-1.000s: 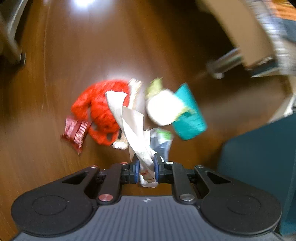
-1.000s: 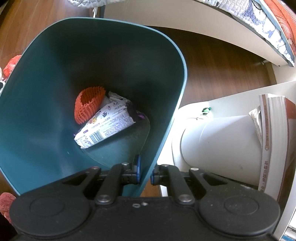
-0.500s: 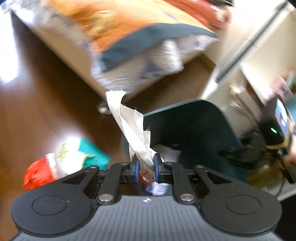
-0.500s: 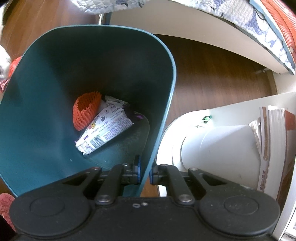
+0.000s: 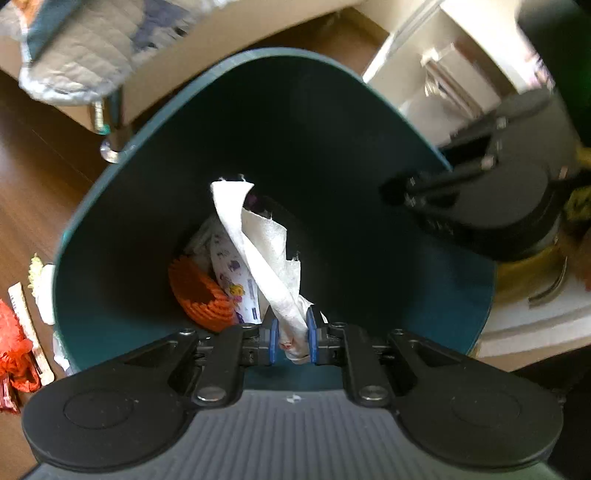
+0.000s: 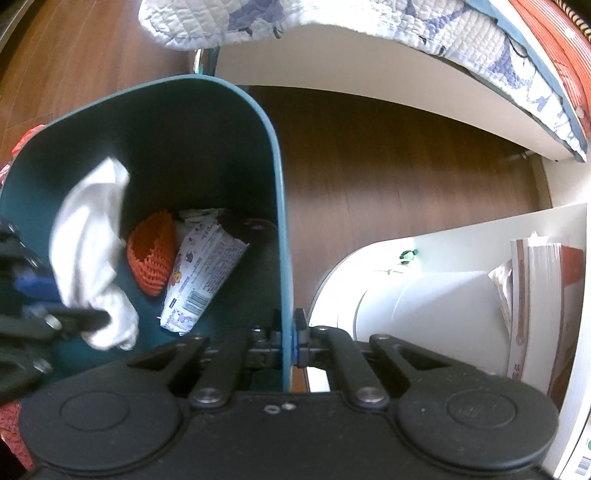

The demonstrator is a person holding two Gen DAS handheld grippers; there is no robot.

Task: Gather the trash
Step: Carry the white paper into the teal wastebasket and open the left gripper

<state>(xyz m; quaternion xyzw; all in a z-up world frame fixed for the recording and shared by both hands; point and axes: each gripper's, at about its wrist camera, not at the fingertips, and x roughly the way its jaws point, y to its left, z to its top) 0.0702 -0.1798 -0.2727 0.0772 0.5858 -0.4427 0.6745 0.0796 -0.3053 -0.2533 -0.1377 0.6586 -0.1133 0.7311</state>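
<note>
My left gripper (image 5: 290, 341) is shut on a crumpled white paper towel (image 5: 266, 254) and holds it over the open mouth of the teal trash bin (image 5: 147, 177). The towel also shows in the right wrist view (image 6: 88, 243), with the left gripper (image 6: 40, 306) at the bin's left side. My right gripper (image 6: 288, 341) is shut on the teal bin's rim (image 6: 282, 229); it also shows in the left wrist view (image 5: 402, 194). Inside the bin lie an orange foam net (image 6: 151, 258) and a printed white wrapper (image 6: 199, 273).
Loose trash lies on the wooden floor left of the bin: a red mesh bag (image 5: 14, 343), a flat stick (image 5: 31, 328) and white scraps (image 5: 44, 284). A bed with a quilt (image 6: 332, 22) stands behind. A white shelf with books (image 6: 539, 306) is at the right.
My left gripper has swung with the paper towel from above the trash pile on the floor to over the bin's mouth. The bin, held by my right gripper, has shifted and turned a little.
</note>
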